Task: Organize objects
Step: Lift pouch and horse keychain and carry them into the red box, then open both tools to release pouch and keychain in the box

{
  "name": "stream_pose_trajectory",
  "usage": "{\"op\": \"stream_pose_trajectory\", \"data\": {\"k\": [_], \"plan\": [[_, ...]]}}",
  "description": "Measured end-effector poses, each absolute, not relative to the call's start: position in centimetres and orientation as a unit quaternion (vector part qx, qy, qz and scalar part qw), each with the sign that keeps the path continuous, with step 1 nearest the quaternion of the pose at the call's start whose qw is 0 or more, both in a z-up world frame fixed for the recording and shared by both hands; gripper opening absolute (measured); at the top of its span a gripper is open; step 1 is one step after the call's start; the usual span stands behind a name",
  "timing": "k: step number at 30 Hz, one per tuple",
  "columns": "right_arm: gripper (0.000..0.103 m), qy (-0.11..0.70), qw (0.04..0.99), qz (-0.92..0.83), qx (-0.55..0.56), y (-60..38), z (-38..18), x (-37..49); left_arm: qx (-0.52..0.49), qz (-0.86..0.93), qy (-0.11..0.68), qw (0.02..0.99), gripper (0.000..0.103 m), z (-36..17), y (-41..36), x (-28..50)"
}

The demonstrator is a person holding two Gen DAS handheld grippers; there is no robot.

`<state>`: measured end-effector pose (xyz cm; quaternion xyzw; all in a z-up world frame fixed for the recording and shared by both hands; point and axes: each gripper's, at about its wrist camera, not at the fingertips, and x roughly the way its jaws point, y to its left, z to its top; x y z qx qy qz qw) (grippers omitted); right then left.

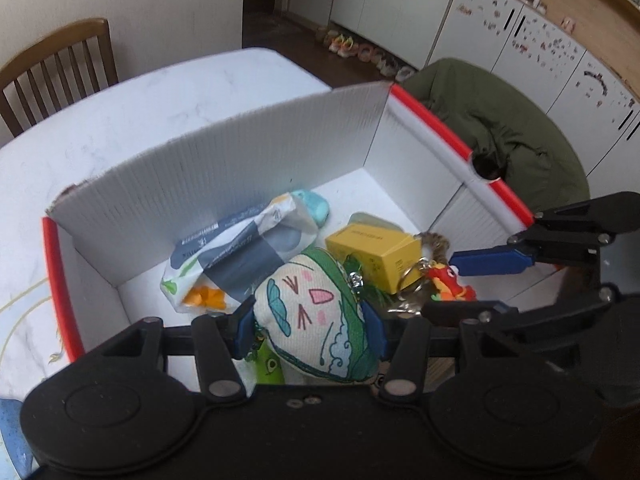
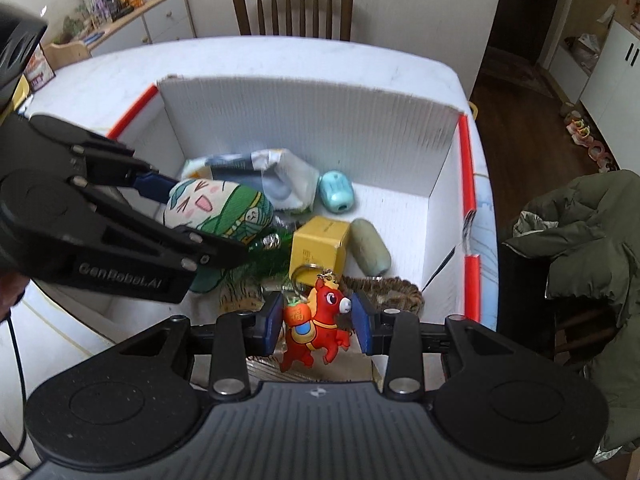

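A: Your left gripper jaws clamp the green plush, near edge of the white box.

B: Right?

A: Your right gripper brackets the red horse keychain; contact unclear. Yellow carton just beyond.

Place: my home's dining area.
Signs: wooden chair, shoes by my cupboards.
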<state>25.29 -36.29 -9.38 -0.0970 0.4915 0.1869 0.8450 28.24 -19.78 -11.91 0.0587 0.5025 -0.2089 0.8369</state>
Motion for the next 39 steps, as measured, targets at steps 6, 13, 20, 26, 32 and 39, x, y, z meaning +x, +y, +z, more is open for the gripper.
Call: {"op": "stream_pose_trajectory", "data": {"k": [6, 13, 20, 26, 32, 39], "plan": [[0.036, 0.491, 0.844, 0.192, -0.099, -36.2, -10.0, 25.4, 0.063, -0.195, 0.516, 0.832, 0.053, -12.7, -20.1, 29.2], [0.037, 0.493, 0.844, 0.188, -0.095, -36.3, -10.0, 25.6, 0.059, -0.184, 0.551, 0.812, 0.053, -14.0, -20.2, 30.2], [0.037, 0.491, 0.846, 0.181, -0.102, -36.1, -9.8, 25.2, 0.069, -0.179, 0.549, 0.814, 0.057, -13.9, -20.4, 29.5], [0.043, 0.484, 0.853, 0.175, -0.093, -36.1, -8.8, 24.4, 0.061, -0.183, 0.537, 0.821, 0.067, -13.1, -19.7, 28.3], [0.049, 0.468, 0.864, 0.165, -0.083, -35.9, -7.0, 22.9, 0.049, -0.2, 0.512, 0.834, 0.076, -11.3, -18.4, 26.6], [0.051, 0.445, 0.88, 0.154, -0.067, -34.9, -4.3, 20.5, 0.036, -0.217, 0.474, 0.853, 0.08, -9.0, -16.3, 24.4]]}}
